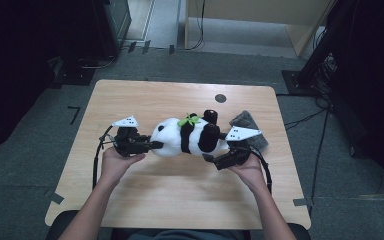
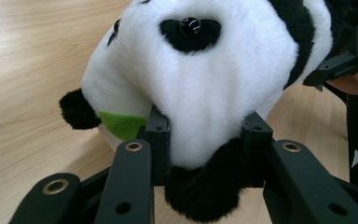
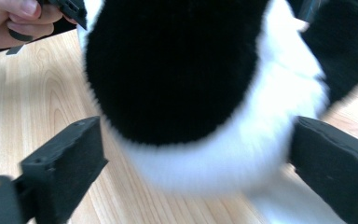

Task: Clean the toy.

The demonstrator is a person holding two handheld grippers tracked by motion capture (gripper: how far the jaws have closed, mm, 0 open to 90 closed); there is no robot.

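A black-and-white panda plush (image 1: 172, 136) lies on its side across the middle of the wooden table (image 1: 170, 200), head to the left, with a green leaf (image 1: 190, 120) at its neck. My left gripper (image 1: 152, 145) is shut on the panda's head. In the left gripper view the jaws (image 2: 207, 135) pinch the white fur of the panda (image 2: 214, 70) just above a black ear. My right gripper (image 1: 212, 157) stands open at the panda's rear end. In the right gripper view its pads (image 3: 65, 163) flank the panda's black-and-white body (image 3: 168, 70) without pressing on it.
A grey cloth (image 1: 252, 127) lies behind the right gripper near the table's right edge. A small black disc (image 1: 220, 98) sits at the table's back. Dark equipment and cables stand on the floor around the table.
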